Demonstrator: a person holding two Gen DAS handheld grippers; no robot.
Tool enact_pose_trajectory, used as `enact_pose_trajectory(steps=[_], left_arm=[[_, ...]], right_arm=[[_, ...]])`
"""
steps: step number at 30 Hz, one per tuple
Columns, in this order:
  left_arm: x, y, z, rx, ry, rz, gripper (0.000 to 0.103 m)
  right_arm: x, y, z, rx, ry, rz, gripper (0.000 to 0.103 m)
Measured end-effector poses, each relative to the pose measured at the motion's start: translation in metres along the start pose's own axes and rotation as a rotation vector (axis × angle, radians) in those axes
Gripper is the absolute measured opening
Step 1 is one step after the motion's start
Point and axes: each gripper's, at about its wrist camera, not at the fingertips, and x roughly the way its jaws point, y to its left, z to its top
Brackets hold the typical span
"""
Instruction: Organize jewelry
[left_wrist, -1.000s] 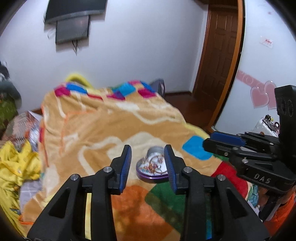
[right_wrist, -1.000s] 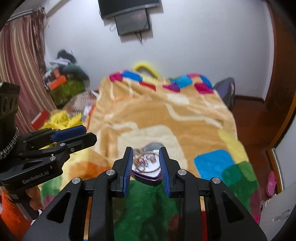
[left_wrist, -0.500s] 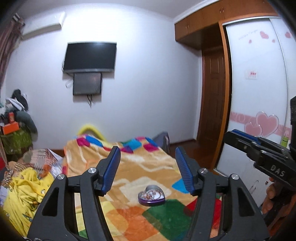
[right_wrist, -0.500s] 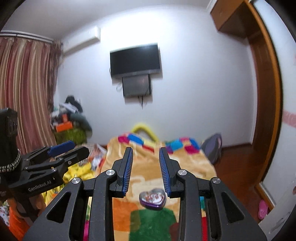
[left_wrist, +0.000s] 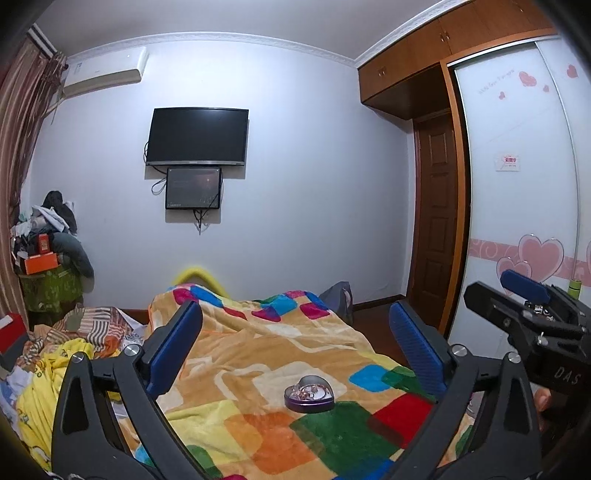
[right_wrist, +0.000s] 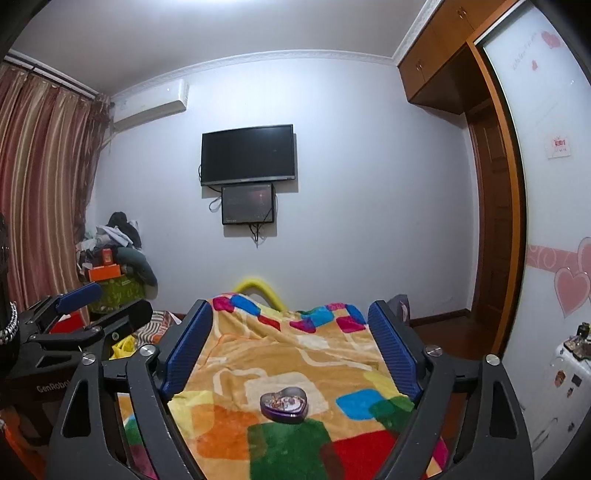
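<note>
**Both grippers spread wide above the bed, heart tin lying untouched**

Nearest the left lens, left gripper (left_wrist: 293, 347) with blue pads (left_wrist: 173, 347) held far apart, gripping nothing, touching nothing. Same for the right gripper (right_wrist: 290, 347): fingers (right_wrist: 393, 350) wide apart, nothing between them but air. Seen side on at each other's frame edge, raised clear of the bedding.

Below and beyond the fingertips, heart-shaped purple tin (left_wrist: 309, 394) lying lidless on the patchwork blanket (left_wrist: 258, 354), jewelry (right_wrist: 283, 401) heaped inside; individual pieces too small to tell. Tin well apart from both grippers, bare blanket all round it.

Left of the blanket, a heap of rumpled yellow and striped cloth (left_wrist: 55, 365); right of it, the blanket edge dropping toward dark floor beside the wardrobe door (left_wrist: 517, 221). Farther off, a clothes pile (right_wrist: 114, 254) in the corner and a wall television (right_wrist: 247, 155).
</note>
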Motion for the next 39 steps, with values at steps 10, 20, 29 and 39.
enact_pose_trajectory(steps=[10, 20, 29, 39], left_arm=[[0.0, 0.001, -0.006, -0.006, 0.022, 0.003, 0.102], [0.004, 0.002, -0.007, -0.013, 0.033, -0.002, 0.102], [0.006, 0.002, -0.007, -0.018, 0.042, -0.006, 0.102], [0.007, 0.0, -0.005, -0.022, 0.044, -0.015, 0.102]], right_arm=[[-0.012, -0.01, -0.012, 0.012, 0.035, -0.003, 0.086], [-0.016, -0.009, -0.013, 0.013, 0.045, -0.005, 0.086], [-0.014, -0.012, -0.014, 0.024, 0.061, -0.003, 0.086], [-0.016, -0.014, -0.012, 0.036, 0.076, 0.003, 0.086]])
